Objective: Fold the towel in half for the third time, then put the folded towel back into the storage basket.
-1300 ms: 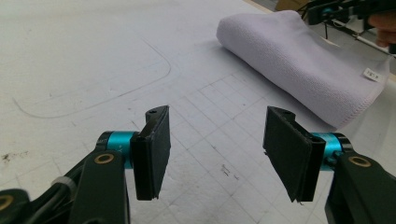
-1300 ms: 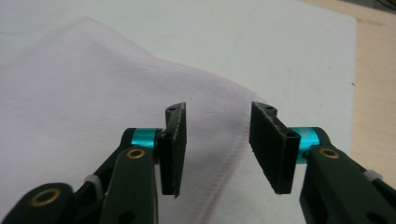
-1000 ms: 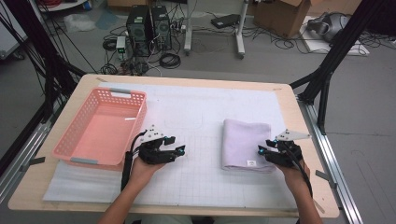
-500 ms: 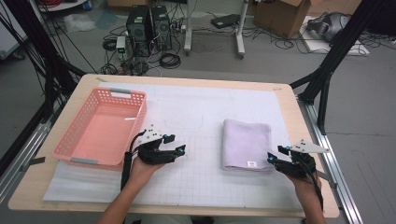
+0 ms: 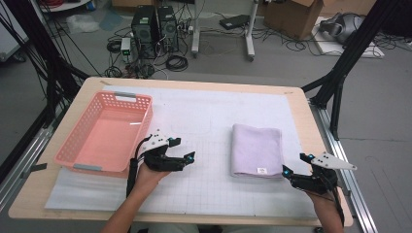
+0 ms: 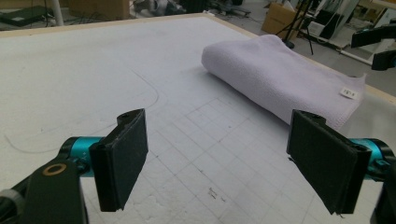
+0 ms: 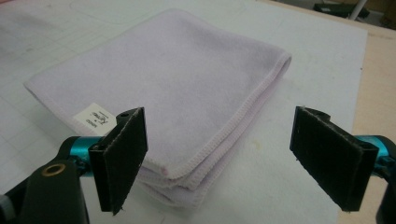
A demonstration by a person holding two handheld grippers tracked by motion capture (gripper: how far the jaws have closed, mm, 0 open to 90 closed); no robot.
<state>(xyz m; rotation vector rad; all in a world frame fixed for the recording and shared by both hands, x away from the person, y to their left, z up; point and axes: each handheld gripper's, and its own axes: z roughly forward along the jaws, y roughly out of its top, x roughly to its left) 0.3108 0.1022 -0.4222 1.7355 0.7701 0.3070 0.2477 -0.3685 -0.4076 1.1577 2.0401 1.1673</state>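
A folded lilac towel (image 5: 256,150) (image 6: 280,79) (image 7: 173,88) lies flat on the right half of the white mat, its label at the near edge. My right gripper (image 5: 294,164) (image 7: 219,140) sits just right of the towel's near right corner, by the table's right edge. Its jaws have just been opening and now stand wide. The towel's corner lies ahead of the pads and does not touch them. My left gripper (image 5: 181,148) (image 6: 219,140) rests mid-table, pointing right toward the towel. Its jaws have just been opening too, with nothing between them. The right gripper (image 6: 378,46) also appears beyond the towel.
A pink plastic basket (image 5: 72,141) with nothing in it stands on the left of the table, just left of my left hand. The white gridded mat (image 5: 204,116) covers most of the tabletop. Black frame legs (image 5: 335,92) rise past the right edge.
The right gripper has drawn back off the towel's near right edge toward the table's right side, and its jaws have spread. The left gripper has kept its place while its jaws widened.
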